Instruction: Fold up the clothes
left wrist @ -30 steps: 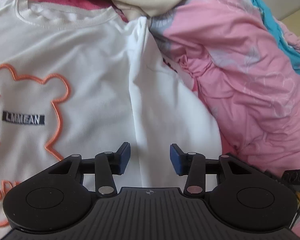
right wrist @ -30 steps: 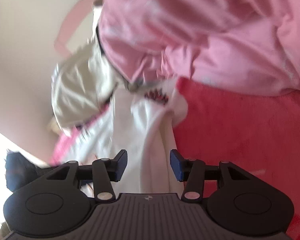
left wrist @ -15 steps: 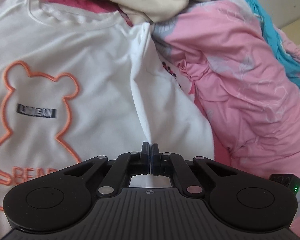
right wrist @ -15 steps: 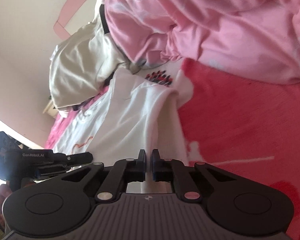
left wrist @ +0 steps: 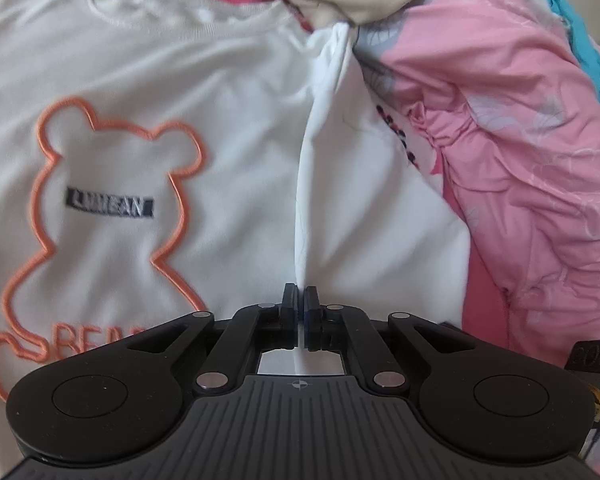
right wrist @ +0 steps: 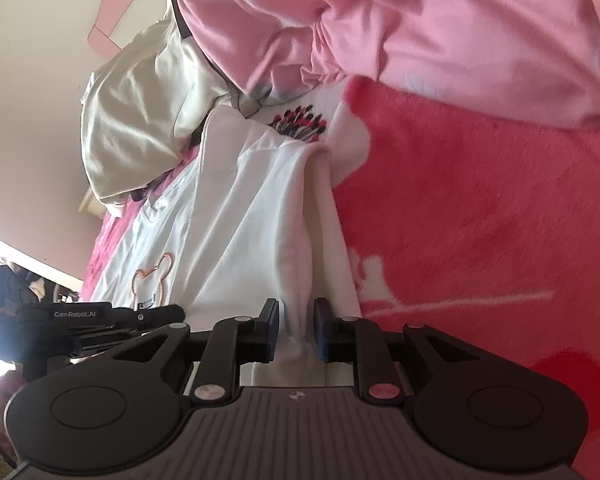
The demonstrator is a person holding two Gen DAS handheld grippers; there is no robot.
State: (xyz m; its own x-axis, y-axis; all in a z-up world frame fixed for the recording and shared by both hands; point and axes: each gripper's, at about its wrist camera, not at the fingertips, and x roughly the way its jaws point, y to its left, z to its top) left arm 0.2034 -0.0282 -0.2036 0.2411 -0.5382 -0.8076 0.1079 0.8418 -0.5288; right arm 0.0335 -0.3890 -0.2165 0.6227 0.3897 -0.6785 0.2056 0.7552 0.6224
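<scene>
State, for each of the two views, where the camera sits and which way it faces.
Left wrist: behind the left gripper, angled down at the white T-shirt; its jaws pinch a fold.
Right wrist: behind the right gripper, facing along the shirt's edge on the red blanket; jaws opening around fabric.
Shared: the shirt, the pink quilt and the cream garment.

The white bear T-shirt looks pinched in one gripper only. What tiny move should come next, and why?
Probably re-close the right gripper: its jaws are opening with a fold of the white T-shirt between them, while the left gripper is shut on a ridge of the T-shirt. Both need a grip before folding.
</scene>
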